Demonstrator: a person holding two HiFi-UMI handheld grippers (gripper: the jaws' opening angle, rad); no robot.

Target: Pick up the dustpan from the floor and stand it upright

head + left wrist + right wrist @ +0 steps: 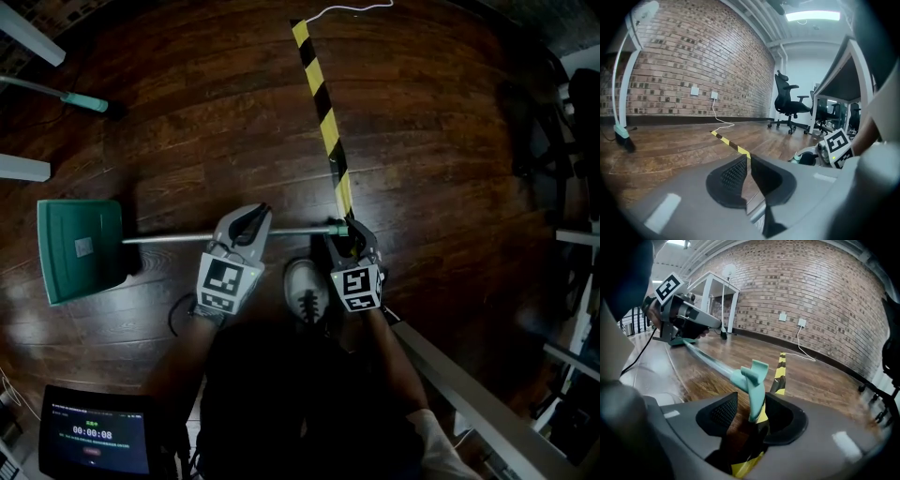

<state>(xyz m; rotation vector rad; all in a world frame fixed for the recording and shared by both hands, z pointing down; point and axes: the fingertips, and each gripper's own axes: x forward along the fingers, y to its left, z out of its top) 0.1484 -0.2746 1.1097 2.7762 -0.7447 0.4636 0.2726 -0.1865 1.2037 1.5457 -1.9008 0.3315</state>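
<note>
The green dustpan (80, 246) lies flat on the wooden floor at the left. Its long metal handle (169, 238) runs right to a teal end piece (752, 380). My left gripper (255, 214) sits over the middle of the handle, jaw tips together, with the silver handle (757, 212) enclosed low between them. My right gripper (345, 230) is at the handle's end. In the right gripper view the teal end stands between the jaws of my right gripper (750, 401), with a gap at the left pad (723, 412). The left gripper (682, 315) shows farther along the handle.
Yellow-black tape (323, 112) runs up the floor from the handle's end. A broom's teal-tipped pole (84, 101) lies at far left. A tablet (94, 436) sits at bottom left, a shoe (306, 289) between the grippers. Desk frames (469, 394) and an office chair (787, 101) stand to the right.
</note>
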